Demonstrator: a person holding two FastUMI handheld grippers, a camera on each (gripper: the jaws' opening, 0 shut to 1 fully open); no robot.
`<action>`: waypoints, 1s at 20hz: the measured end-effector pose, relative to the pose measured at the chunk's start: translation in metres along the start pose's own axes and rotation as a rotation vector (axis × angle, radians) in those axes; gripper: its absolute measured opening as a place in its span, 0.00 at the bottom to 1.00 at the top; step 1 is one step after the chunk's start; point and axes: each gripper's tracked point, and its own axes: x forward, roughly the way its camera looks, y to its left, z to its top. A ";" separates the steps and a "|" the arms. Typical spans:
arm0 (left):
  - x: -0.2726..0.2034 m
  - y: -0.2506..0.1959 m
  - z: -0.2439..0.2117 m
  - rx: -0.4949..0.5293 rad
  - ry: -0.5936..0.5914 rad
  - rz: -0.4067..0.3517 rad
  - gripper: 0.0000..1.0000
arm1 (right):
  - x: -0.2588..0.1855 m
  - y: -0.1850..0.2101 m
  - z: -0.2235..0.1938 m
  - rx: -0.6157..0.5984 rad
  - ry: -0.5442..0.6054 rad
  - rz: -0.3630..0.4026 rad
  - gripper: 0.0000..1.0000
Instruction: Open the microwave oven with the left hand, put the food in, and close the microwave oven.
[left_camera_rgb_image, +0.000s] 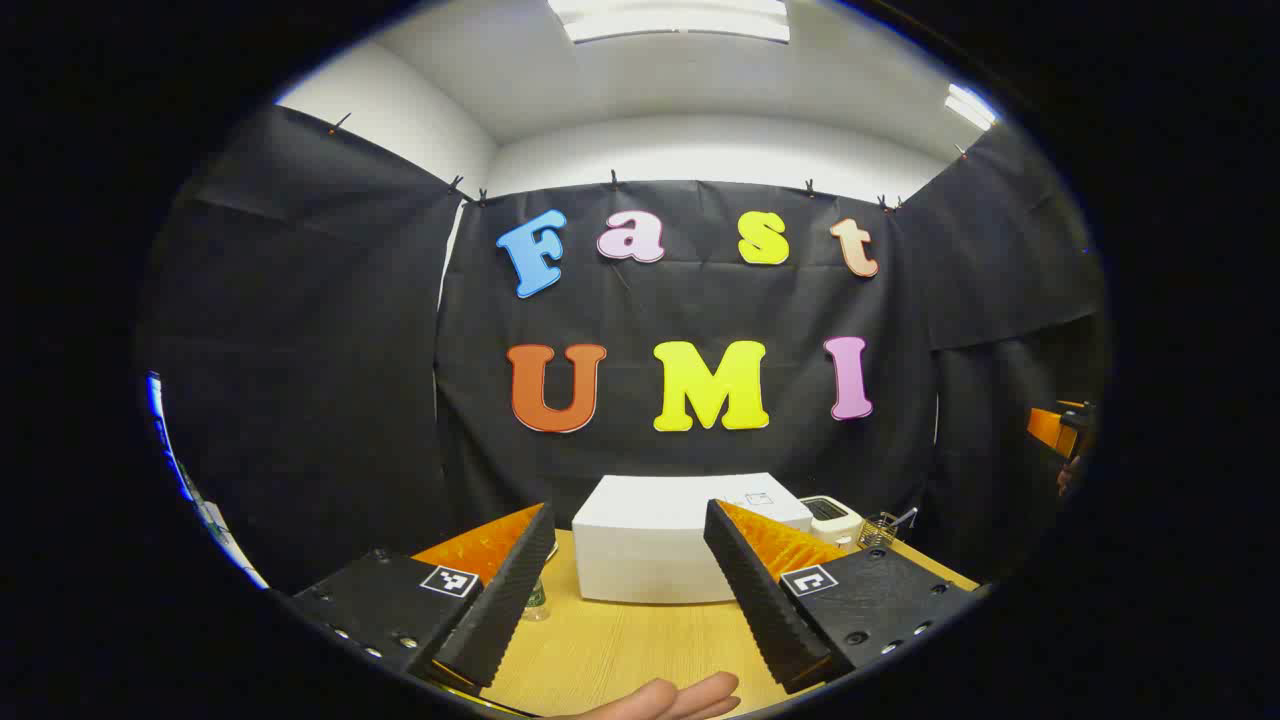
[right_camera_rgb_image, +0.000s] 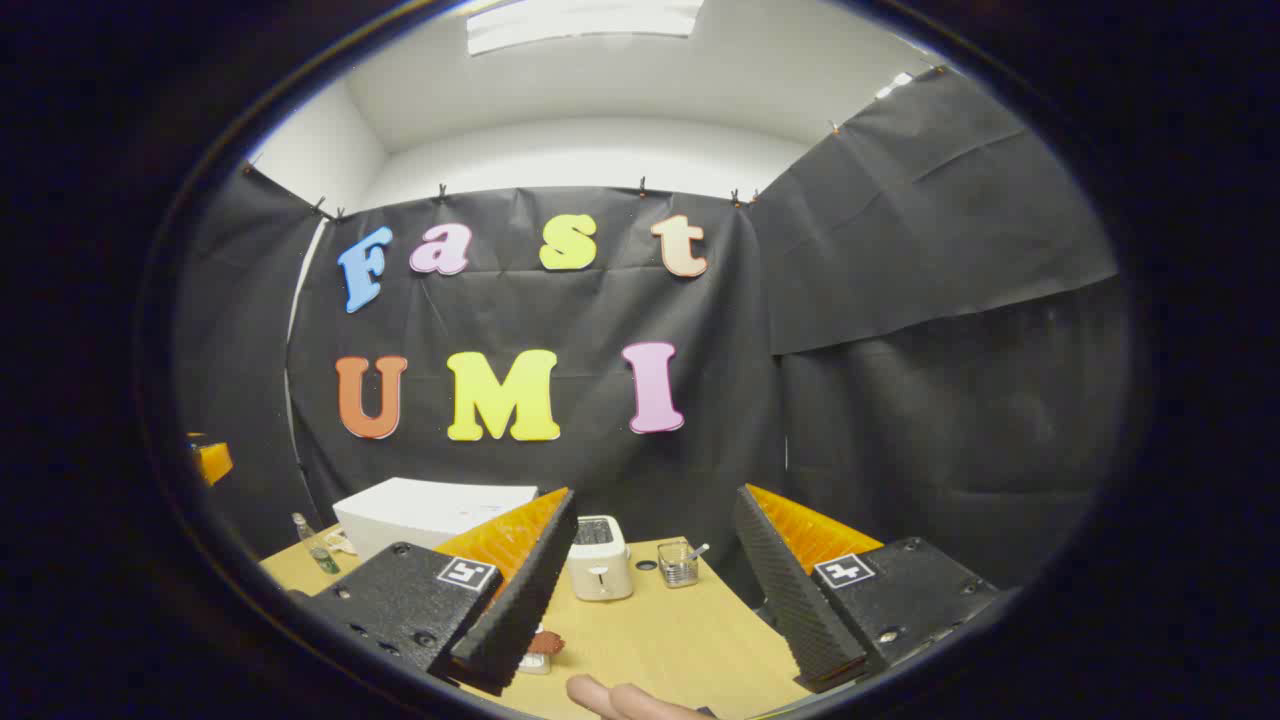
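The white microwave oven (left_camera_rgb_image: 650, 560) stands at the back of the wooden table (left_camera_rgb_image: 620, 650), its front flat and shut. My left gripper (left_camera_rgb_image: 630, 512) hovers in front of it, open with nothing between its fingers. In the right gripper view the microwave oven (right_camera_rgb_image: 420, 512) lies to the left. My right gripper (right_camera_rgb_image: 655, 495) is open and empty above the table (right_camera_rgb_image: 680, 640). A small reddish-brown item (right_camera_rgb_image: 547, 642) lies on the table, partly hidden behind this gripper's left finger. I cannot tell what it is.
A white toaster (right_camera_rgb_image: 600, 560) and a small glass holder (right_camera_rgb_image: 680, 565) stand right of the microwave oven; the toaster (left_camera_rgb_image: 835, 518) also appears in the left gripper view. A small bottle (right_camera_rgb_image: 315, 548) stands left of the microwave oven. A person's fingers (left_camera_rgb_image: 670, 700) reach in at the bottom edge.
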 end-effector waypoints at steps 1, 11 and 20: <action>-0.001 -0.002 0.000 0.001 0.000 -0.006 0.94 | -0.001 0.000 0.000 0.003 0.001 0.001 0.90; -0.001 -0.013 0.000 -0.020 0.015 -0.034 0.94 | -0.010 0.005 0.008 -0.002 -0.028 0.019 0.90; 0.036 -0.045 -0.015 -0.026 0.041 -0.079 0.93 | 0.000 0.001 -0.010 0.018 0.010 0.042 0.90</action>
